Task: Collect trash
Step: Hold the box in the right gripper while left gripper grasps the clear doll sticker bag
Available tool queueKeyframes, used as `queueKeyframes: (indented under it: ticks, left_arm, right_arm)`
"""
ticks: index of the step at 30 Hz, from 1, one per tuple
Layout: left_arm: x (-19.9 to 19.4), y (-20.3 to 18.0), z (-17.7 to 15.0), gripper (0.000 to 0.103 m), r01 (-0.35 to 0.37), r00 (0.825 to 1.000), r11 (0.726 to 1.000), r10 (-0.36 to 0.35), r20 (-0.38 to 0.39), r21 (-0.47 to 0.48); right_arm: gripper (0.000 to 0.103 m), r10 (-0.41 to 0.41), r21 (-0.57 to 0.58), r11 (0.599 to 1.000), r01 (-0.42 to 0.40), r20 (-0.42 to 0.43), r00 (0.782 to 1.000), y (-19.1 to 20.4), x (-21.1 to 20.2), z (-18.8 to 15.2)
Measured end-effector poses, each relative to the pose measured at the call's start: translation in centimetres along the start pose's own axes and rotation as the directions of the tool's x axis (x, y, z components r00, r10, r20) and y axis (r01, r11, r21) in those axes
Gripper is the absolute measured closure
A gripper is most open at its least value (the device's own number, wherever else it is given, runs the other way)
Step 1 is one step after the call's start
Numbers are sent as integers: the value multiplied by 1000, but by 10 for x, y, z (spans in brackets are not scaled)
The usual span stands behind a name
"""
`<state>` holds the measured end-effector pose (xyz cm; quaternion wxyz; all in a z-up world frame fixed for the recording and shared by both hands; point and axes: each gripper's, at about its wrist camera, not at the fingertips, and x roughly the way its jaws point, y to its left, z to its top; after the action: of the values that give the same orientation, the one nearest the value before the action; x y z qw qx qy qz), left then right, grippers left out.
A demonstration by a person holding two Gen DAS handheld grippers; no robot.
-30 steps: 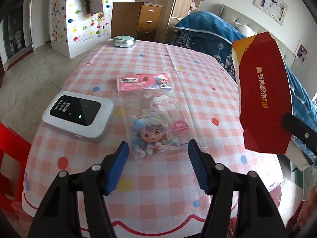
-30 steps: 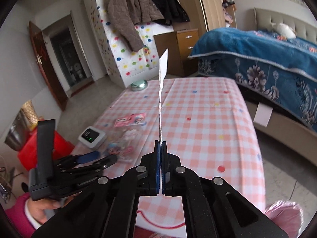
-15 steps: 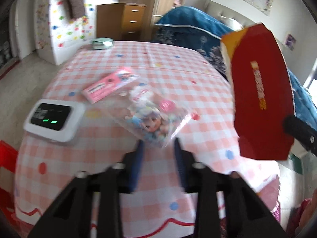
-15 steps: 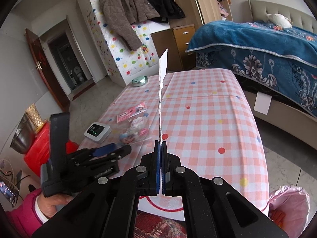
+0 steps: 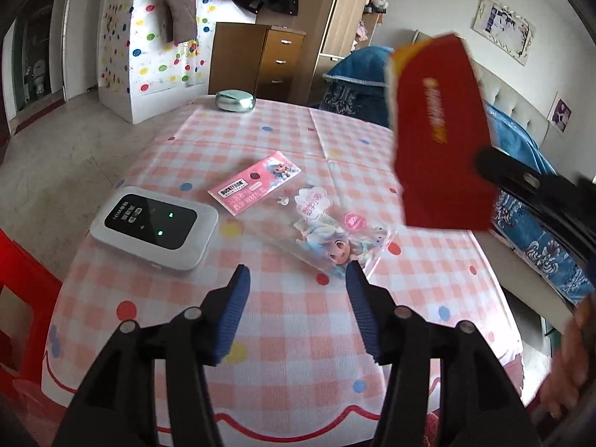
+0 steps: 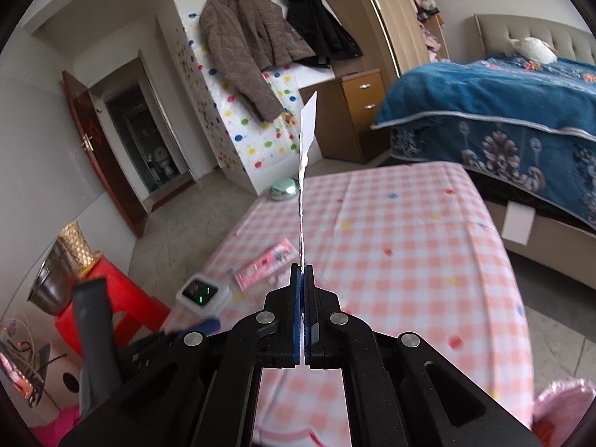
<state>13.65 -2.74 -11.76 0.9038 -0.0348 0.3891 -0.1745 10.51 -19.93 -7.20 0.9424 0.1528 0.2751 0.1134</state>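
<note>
A clear plastic wrapper (image 5: 324,231) with a cartoon girl and a pink header card (image 5: 257,182) lies slanted on the pink checked table (image 5: 290,335). My left gripper (image 5: 298,287) hovers just short of its near end. Its jaws are opening and nothing is pressed between the blue pads (image 5: 238,298); the wrapper's corner sits by the right pad's tip. My right gripper (image 6: 302,272) is shut on a flattened red carton (image 5: 439,138), held up in the air at the table's right side. In the right wrist view the carton (image 6: 303,186) shows edge-on.
A white pocket router (image 5: 152,227) with green lights sits left of the wrapper. A round green case (image 5: 235,100) rests at the table's far edge. A red stool (image 5: 22,272) stands at the left, a blue-covered bed (image 6: 503,111) at the right, a pink bag (image 6: 562,406) by the near right corner.
The left jaws narrowed around the wrapper's near end, then spread again. The wrapper swung from straight to slanted, its header card now far-left. The red carton sits higher in the left view.
</note>
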Motion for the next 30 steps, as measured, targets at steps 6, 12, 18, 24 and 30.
queueKeyframes:
  ticks: [6,12,18,24,30]
  left_arm:
    - [4,0,-1,51,6,1000,1000,-6,-25,15]
    - [4,-4,-6,51,25,999,999,-24,-42,30]
    - [10,-10,-8,51,56,996,998,-53,-74,36]
    - [17,-24,-10,51,66,995,996,-61,-85,55]
    - [26,-44,-10,51,11,998,992,-4,-57,125]
  right_arm:
    - [103,-53,-5,999,52,-65,997,-8,40,5]
    - [103,-20,55,998,27,-134,991,-21,23,-7]
    - [102,44,123,992,-24,-167,985,-28,-2,-24]
    - [103,-6,135,991,20,-102,995,-37,-25,-26]
    - [103,-43,157,986,54,-70,997,-51,-46,-27]
